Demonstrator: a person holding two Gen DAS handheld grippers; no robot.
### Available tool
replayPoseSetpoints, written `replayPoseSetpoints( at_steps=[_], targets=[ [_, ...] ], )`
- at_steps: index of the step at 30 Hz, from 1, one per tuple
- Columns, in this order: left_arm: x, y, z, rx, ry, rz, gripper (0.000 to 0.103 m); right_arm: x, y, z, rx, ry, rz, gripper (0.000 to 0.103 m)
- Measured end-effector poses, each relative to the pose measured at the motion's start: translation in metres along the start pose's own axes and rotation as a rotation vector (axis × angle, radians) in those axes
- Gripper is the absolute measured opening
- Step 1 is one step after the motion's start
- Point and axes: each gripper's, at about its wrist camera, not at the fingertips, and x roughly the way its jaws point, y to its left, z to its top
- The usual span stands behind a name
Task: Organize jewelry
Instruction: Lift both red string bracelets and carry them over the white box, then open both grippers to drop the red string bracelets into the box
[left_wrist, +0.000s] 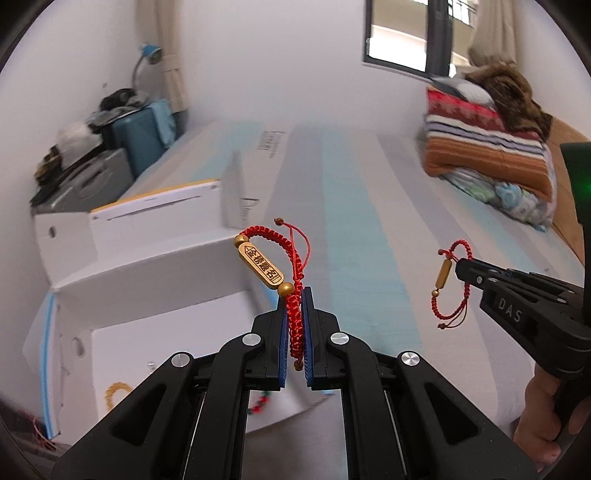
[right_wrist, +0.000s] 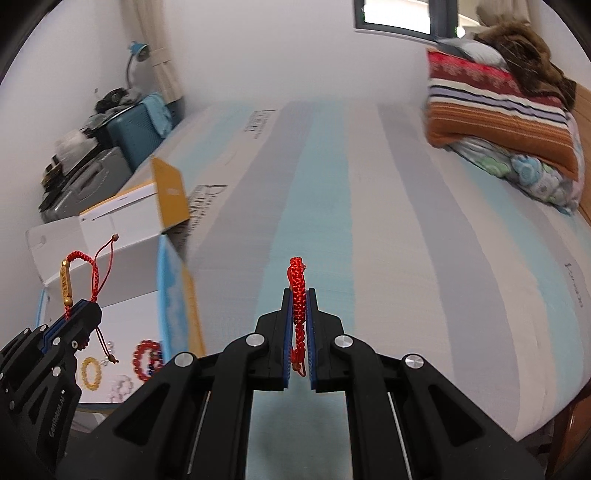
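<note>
My left gripper (left_wrist: 295, 295) is shut on a red braided bracelet (left_wrist: 264, 264) with a gold engraved bar, held in the air above an open white box (left_wrist: 155, 280). It also shows in the right wrist view (right_wrist: 79, 308) with its bracelet (right_wrist: 68, 282). My right gripper (right_wrist: 300, 295) is shut on a second red braided bracelet (right_wrist: 298, 288), held above the striped bed. In the left wrist view the right gripper (left_wrist: 460, 266) holds that bracelet (left_wrist: 445, 275), which has a gold bar too. Inside the box lie a yellow bead bracelet (right_wrist: 89, 373), a red bead bracelet (right_wrist: 146, 360) and a clear one (right_wrist: 122, 387).
The bed (right_wrist: 369, 221) has blue, grey and cream stripes. Folded blankets (right_wrist: 498, 122) are stacked at its far right. Suitcases and clutter (right_wrist: 110, 147) stand by the left wall. The box flaps (right_wrist: 170, 195) stand up at the left.
</note>
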Motion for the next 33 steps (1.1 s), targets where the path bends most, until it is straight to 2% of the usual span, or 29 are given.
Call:
replayPoseSetpoints(
  at_steps=[10, 17, 25, 28, 33],
  targets=[
    [-0.011, 0.079, -0.022, -0.088, 0.018, 0.105, 0.006, -0.002, 0.083, -0.005, -0.096, -0.015, 0.118, 0.006],
    [-0.011, 0.132, -0.042, -0.151, 0.044, 0.168, 0.006, 0.008, 0.145, -0.014, -0.177, 0.007, 0.179, 0.006],
    [0.01, 0.178, -0.059, -0.208, 0.111, 0.214, 0.006, 0.04, 0.193, -0.031, -0.236, 0.085, 0.182, 0.006],
    [0.023, 0.192, -0.067, -0.221, 0.155, 0.227, 0.006, 0.061, 0.205, -0.036, -0.253, 0.135, 0.165, 0.006],
    [0.032, 0.204, -0.073, -0.237, 0.178, 0.232, 0.007, 0.082, 0.213, -0.042, -0.259, 0.179, 0.146, 0.007]
  ],
)
